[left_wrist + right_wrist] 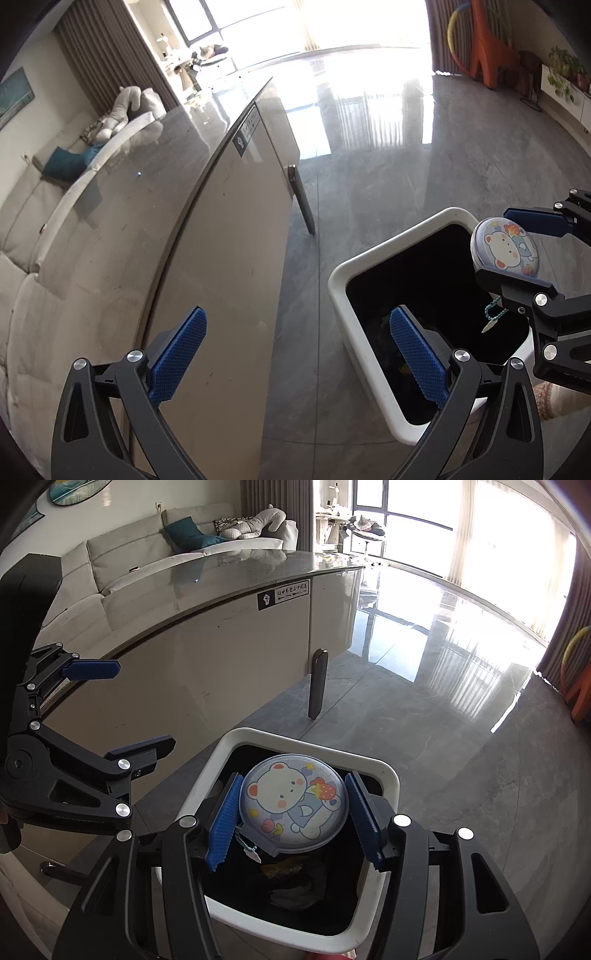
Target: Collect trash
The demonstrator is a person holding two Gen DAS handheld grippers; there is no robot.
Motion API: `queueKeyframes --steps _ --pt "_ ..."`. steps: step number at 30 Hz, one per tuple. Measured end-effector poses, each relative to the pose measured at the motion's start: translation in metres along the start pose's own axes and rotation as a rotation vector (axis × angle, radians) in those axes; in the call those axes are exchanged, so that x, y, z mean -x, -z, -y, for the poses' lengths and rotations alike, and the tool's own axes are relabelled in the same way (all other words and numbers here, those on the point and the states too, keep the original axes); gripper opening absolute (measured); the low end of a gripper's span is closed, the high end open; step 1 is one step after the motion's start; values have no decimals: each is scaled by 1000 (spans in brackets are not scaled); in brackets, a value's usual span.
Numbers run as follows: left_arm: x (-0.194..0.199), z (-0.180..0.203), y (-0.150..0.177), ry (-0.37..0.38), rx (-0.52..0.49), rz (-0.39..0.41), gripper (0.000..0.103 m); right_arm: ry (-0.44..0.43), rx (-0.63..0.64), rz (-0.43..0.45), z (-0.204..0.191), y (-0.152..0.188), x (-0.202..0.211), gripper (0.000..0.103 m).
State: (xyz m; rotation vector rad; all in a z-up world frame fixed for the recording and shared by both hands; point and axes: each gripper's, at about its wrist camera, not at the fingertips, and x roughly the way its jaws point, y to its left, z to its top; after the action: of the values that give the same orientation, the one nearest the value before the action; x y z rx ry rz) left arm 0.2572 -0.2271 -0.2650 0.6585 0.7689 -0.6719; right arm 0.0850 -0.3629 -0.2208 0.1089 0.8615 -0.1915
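Right gripper (293, 821) has the round bear-print case (293, 805) clamped across its width between both blue fingers (223, 830), held flat directly over the mouth of the white bin (389, 775). Looks like the drop step: hold it centred on the black liner, well inside the rim, then open wide enough that neither pad drags it. The bead chain (245, 845) hangs by the left finger, so it could snag on release; I'd tip the case slightly forward first

Left gripper (295, 354) is spread fully wide and empty, sitting above the bin's near-left corner, beside the bench (207, 206); keep it out of the drop path

Right wrist view shows the case face, both pad contacts and trash already lying in the bin. Left wrist view shows it side-on instead: the case (506, 251) sits over the bin's far-right corner, chain dangling into the opening
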Motion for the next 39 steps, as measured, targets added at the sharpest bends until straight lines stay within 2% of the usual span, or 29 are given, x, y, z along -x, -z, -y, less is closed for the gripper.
queueKeyframes --steps 4,5,6,8,9,19,27,31,39 --pt "2 -3 4 -1 4 1 98 0 13 -3 -7 0 -4 58" --pt "3 -3 6 -2 -1 1 98 3 20 -2 -9 0 -5 62" --pt "4 -4 8 -7 -4 5 98 1 25 -7 -11 -1 -7 69" --pt "7 -7 11 -30 -7 12 98 33 35 -15 -13 -1 -10 96" --pt "8 -9 12 -24 -4 10 98 44 38 -14 -15 -1 -11 98" --pt "18 -28 24 -37 47 21 98 55 85 14 -31 -4 -15 98" --pt "35 -54 31 -57 144 46 98 21 78 68 -48 -20 -3 98" --pt "47 -70 37 -89 229 61 98 21 88 125 -63 -30 6 98" --pt "74 -96 48 -137 368 119 98 20 186 273 -113 -49 26 98"
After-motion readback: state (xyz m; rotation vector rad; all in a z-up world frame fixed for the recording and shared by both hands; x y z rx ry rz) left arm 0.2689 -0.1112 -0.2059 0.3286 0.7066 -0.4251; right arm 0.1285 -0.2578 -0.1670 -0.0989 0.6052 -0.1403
